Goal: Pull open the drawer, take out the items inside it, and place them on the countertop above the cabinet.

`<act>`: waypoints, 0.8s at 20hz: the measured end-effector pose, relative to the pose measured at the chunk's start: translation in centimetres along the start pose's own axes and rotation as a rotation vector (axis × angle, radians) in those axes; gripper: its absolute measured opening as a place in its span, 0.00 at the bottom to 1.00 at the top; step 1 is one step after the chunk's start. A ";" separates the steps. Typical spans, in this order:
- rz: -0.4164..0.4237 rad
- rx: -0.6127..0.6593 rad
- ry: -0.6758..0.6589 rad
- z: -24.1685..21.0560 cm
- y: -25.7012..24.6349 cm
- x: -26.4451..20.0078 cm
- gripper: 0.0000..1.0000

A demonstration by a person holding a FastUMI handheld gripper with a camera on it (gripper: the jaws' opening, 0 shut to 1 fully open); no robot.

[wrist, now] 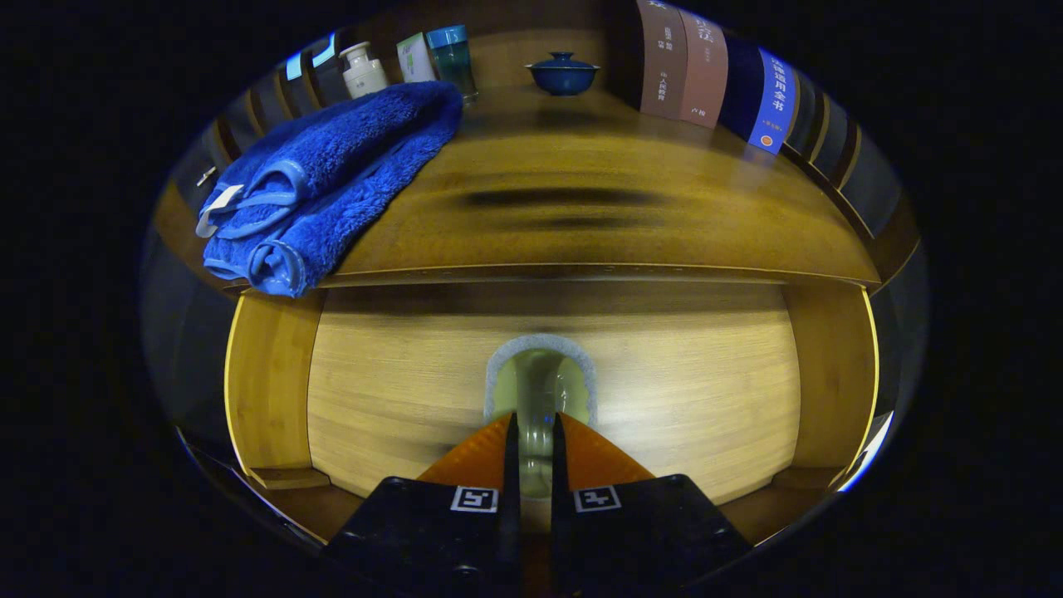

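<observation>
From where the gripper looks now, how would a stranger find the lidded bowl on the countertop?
Start at the wooden countertop above the open drawer. At its back, between the teal-capped bottle and the row of books, stands the dark blue lidded bowl. It alone is low, round and knobbed.

The gripper (531, 432) has its two fingers pressed on a pale green sponge (538, 390) with a grey edge, above the open drawer (399, 390). On the counter (598, 216) above lies a folded blue towel (332, 174), and behind it stand bottles (365, 71), a blue lidded bowl (562, 73) and books (706, 71).
</observation>
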State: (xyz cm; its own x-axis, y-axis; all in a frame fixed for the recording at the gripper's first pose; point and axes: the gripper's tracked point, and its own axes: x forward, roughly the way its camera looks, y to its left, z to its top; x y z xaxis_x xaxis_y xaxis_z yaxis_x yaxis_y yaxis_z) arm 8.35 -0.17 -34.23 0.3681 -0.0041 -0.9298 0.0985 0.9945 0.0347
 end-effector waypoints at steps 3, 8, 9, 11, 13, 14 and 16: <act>0.011 -0.003 -0.049 0.3 0.1 -1.7 0.19; 0.018 -0.014 -0.178 0.7 0.1 -6.8 0.18; 0.019 -0.013 -0.206 1.0 0.1 -7.9 0.18; 0.024 -0.006 -0.265 2.0 0.1 -9.9 0.18; 0.036 0.007 -0.319 3.7 0.0 -11.9 0.18; 0.043 0.010 -0.341 4.9 0.1 -12.5 0.18; 0.039 0.006 -0.359 6.7 -0.1 -13.2 0.18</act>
State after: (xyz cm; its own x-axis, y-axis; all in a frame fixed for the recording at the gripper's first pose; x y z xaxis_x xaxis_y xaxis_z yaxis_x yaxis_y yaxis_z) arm 9.67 -0.89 -19.46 0.6732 -0.0034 -0.7395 0.0830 0.9940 0.0709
